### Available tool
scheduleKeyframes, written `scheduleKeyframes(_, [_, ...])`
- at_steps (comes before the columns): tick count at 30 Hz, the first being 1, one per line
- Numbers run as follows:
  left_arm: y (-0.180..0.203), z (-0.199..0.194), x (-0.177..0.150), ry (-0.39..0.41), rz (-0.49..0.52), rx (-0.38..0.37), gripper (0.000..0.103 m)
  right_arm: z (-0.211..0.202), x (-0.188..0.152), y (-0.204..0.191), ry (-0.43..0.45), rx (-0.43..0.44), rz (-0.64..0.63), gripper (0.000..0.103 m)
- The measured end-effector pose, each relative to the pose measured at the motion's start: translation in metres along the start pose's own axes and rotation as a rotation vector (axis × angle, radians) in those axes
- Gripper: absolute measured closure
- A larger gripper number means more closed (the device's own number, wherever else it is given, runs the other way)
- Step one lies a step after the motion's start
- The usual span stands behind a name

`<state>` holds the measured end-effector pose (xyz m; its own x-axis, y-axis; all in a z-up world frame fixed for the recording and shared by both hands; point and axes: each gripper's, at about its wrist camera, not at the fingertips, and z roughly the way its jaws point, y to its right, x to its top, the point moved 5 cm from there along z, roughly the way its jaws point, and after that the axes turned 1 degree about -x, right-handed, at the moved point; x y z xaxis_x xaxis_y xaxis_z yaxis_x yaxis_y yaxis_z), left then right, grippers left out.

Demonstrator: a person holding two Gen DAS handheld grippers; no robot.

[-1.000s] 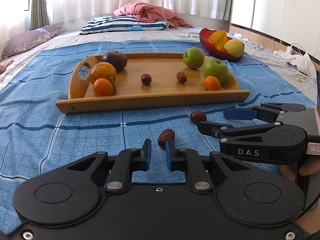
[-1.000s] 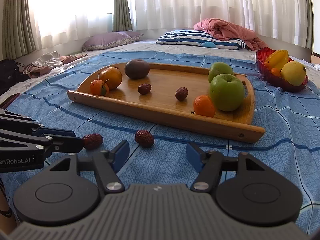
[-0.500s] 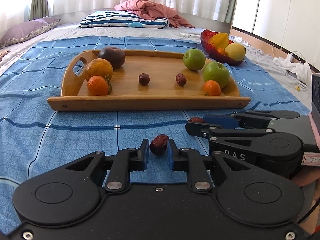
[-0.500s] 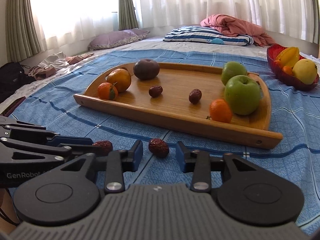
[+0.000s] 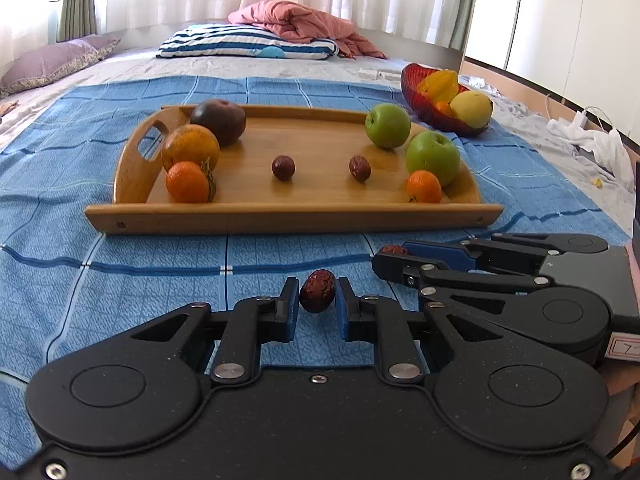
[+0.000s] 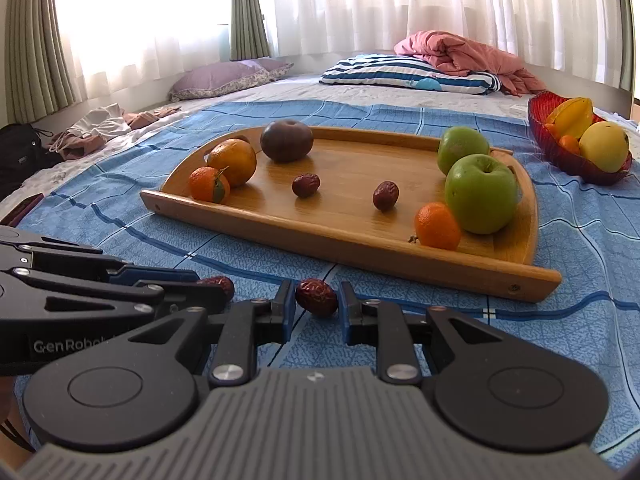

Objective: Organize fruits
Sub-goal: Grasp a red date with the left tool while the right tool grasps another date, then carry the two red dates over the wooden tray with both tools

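Left tongs [image 5: 317, 294] are clamped on a wrinkled dark-red dried date [image 5: 317, 290], held just above the blue checked bedspread [image 5: 120, 280] on the bed. Right tongs [image 6: 316, 300] are clamped on a second wrinkled red date [image 6: 316, 302] — both sit side by side, just in front of the curved wooden tray [image 6: 360, 236]. The tray carries two more dates, two green apples [image 6: 480, 194], three orange citrus fruits and a dark purple round fruit [image 6: 286, 140]. A red glass bowl of fruit [image 6: 560, 156] stands beside the tray's right end.
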<state>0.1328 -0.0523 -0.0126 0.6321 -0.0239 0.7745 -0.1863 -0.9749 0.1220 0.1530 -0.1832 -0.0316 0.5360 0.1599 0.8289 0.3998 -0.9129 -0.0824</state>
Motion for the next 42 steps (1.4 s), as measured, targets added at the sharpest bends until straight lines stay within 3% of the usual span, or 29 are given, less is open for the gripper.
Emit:
scheduleKeyframes(13, [-0.001, -0.004, 0.035, 0.067, -0.011, 0.021, 0.085, -0.011, 0.021, 0.004, 0.078, -0.047, 0.025, 0.077])
scheduleKeyframes(27, [-0.018, 0.034, 0.066, 0.021, -0.11, 0.076, 0.085, -0.001, 0.043, 0.022, 0.125, -0.163, 0.131, 0.077])
scheduleKeyframes(42, [-0.029, 0.06, 0.073, -0.006, -0.13, 0.098, 0.085, 0.019, 0.047, 0.028, 0.099, -0.156, 0.177, 0.076])
